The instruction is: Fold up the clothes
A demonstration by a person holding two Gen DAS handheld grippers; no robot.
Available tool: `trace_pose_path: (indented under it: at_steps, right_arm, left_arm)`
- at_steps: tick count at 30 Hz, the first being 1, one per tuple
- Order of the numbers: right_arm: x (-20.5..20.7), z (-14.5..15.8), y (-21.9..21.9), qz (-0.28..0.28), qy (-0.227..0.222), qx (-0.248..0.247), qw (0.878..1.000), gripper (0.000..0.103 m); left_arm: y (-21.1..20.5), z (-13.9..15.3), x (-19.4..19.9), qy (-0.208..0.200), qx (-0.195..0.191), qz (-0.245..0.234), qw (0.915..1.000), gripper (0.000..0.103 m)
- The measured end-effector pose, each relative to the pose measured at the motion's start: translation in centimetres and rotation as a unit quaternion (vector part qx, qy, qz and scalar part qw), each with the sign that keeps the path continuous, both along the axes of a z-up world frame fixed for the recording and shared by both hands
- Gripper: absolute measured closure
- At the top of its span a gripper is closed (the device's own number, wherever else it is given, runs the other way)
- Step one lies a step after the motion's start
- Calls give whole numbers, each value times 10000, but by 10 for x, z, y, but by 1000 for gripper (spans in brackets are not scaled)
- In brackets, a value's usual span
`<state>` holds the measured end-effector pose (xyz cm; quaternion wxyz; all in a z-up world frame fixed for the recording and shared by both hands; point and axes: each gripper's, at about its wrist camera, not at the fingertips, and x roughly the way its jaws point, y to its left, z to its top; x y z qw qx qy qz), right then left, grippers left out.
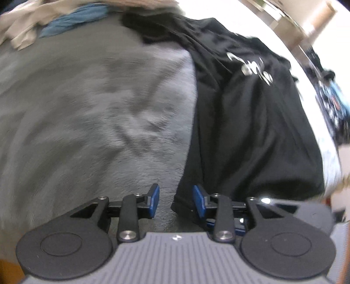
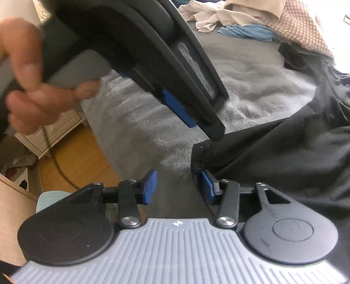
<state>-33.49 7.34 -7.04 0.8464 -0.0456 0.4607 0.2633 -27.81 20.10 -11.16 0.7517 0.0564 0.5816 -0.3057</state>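
A black garment (image 1: 251, 122) with a white logo (image 1: 251, 65) lies spread on a grey fleece blanket (image 1: 87, 109). My left gripper (image 1: 176, 200) hangs open just over the garment's near corner. That corner lies beside the right-hand blue pad (image 1: 199, 201), and the pads do not press on it. In the right wrist view my right gripper (image 2: 178, 186) is open too. The black garment (image 2: 284, 157) has its hemmed corner (image 2: 200, 153) resting against the right pad (image 2: 206, 187). A person's hand (image 2: 28, 87) holds the left gripper's body (image 2: 153, 54) above, pointing down at that corner.
Beige and white clothes (image 2: 229, 13) and a blue cloth (image 2: 247, 30) are heaped at the blanket's far side, also a checked fabric (image 2: 301, 28). The blanket's left edge drops to a wooden floor (image 2: 76, 157) with a cable and white furniture (image 2: 50, 131).
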Motion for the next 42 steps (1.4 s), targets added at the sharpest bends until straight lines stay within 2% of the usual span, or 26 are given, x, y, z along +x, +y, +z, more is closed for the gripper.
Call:
trace_pose_path:
  at_steps: [4, 12, 19, 23, 26, 28, 33, 36, 38, 42]
  right_arm:
    - [-8, 9, -16, -219, 64, 137, 9996, 57]
    - [-13, 16, -58, -827, 317, 190, 9959, 56]
    - [-7, 23, -93, -1673, 412, 510, 9837, 56]
    - [3, 27, -101, -1874, 212, 495, 9808, 58]
    - [14, 27, -105, -1960, 92, 460, 9795, 64]
    - [21, 29, -109, -2012, -9, 417, 9787, 66]
    - [39, 35, -124, -2258, -239, 445, 9729, 70]
    - [60, 37, -136, -2424, -298, 572, 9680, 72]
    - [78, 39, -142, -2473, -367, 622, 9662, 73]
    - [121, 43, -140, -2335, -475, 605, 9693, 72]
  left_arm:
    - [-8, -15, 4, 144, 62, -215, 9996, 66]
    - [-7, -26, 2, 300, 18, -135, 9995, 69]
    - [-2, -28, 4, 389, 33, 260, 9989, 98]
    - [5, -26, 4, 454, -77, 684, 9966, 100]
    - [17, -16, 0, 543, -373, 1131, 9914, 100]
    - [32, -12, -3, 688, -635, 1498, 9843, 101]
    - [62, -17, -8, 1285, -1345, 2401, 9528, 101]
    - [70, -21, -10, 1459, -1618, 2639, 9396, 101]
    - [70, -21, -12, 1461, -1672, 2651, 9383, 101]
    - [58, -14, -20, 1329, -1637, 2410, 9473, 101]
